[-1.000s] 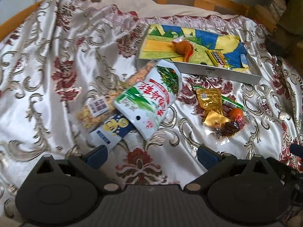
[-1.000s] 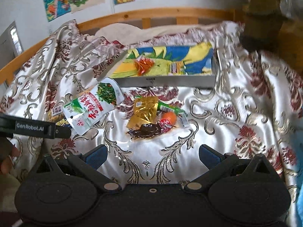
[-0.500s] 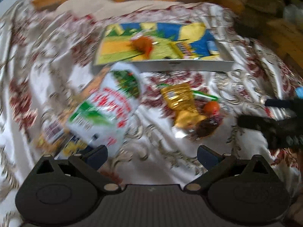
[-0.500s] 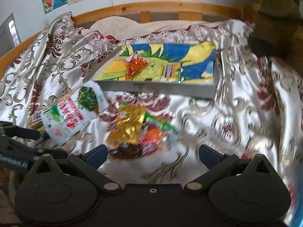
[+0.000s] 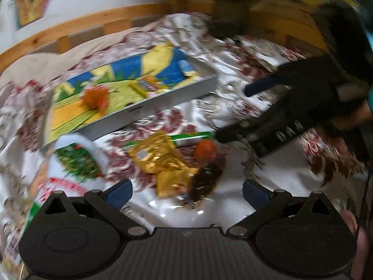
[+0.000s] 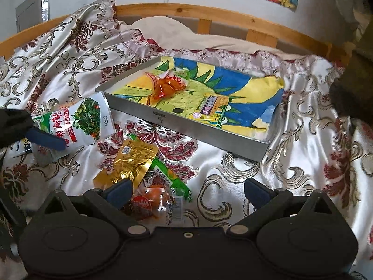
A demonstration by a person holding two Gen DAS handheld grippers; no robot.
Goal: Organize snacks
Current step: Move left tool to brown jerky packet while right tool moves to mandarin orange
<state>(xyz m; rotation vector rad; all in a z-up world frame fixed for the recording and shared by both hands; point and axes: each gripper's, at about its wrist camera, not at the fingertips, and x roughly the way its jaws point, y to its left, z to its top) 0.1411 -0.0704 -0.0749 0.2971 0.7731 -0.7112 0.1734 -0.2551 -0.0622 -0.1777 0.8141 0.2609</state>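
Observation:
A grey tray (image 6: 186, 126) with a colourful liner lies on the bed and holds an orange wrapped snack (image 6: 166, 86) and a small yellow packet (image 6: 209, 108). In front of it lie a gold packet (image 6: 132, 161), a green stick snack (image 6: 167, 175) and an orange-red snack (image 6: 149, 200). A white-green bag (image 6: 77, 121) lies to the left. My right gripper (image 6: 188, 191) is open just above the orange-red snack. My left gripper (image 5: 186, 192) is open over the gold packet (image 5: 156, 154) and a dark snack (image 5: 205, 179). The left wrist view is blurred.
A patterned satin cloth (image 6: 303, 163) covers the bed, with a wooden rail (image 6: 209, 16) behind. The right gripper (image 5: 232, 114) and a hand show at the right of the left wrist view. One blue finger (image 6: 44, 137) of the left gripper lies over the white-green bag.
The left gripper swung right, from the white-green bag toward the small snack pile. The right gripper moved forward and down over the same pile. Both stayed open.

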